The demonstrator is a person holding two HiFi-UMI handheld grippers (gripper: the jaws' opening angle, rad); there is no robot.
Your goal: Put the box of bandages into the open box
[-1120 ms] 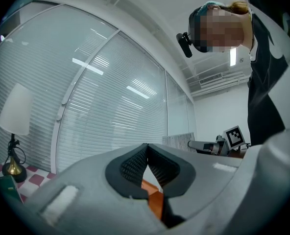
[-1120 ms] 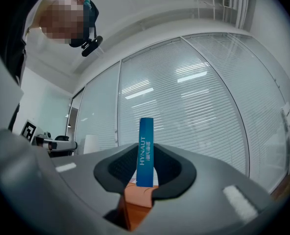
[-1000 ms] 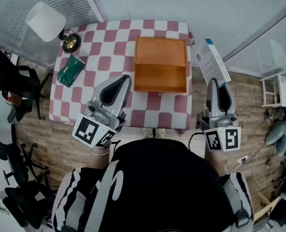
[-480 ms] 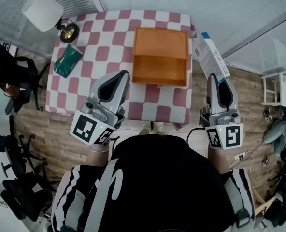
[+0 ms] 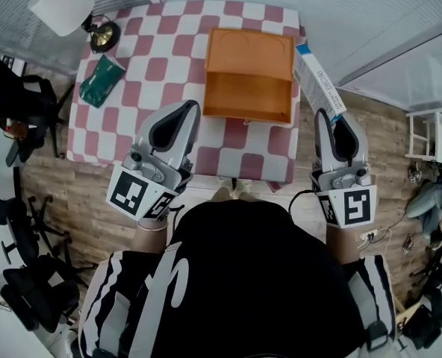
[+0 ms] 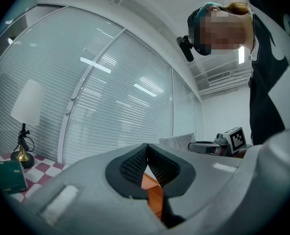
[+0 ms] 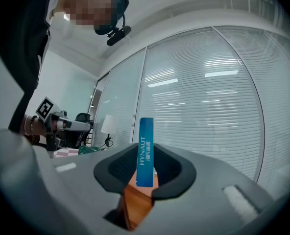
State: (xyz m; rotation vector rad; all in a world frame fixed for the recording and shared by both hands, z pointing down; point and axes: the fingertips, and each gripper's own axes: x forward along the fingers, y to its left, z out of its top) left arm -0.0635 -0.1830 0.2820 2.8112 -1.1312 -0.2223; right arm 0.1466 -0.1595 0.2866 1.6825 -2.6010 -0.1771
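One bandage box (image 5: 317, 77) in right gripper (image 5: 331, 118)

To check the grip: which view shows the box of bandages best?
The head view: the box of bandages shows its whole white face, held in the right gripper. The right gripper view shows only its blue edge; the left gripper view, a distant face.

The open box (image 5: 248, 54) is orange, the tablecloth (image 5: 161, 66) red-and-white checked, the box of bandages (image 5: 318, 80) blue and white.
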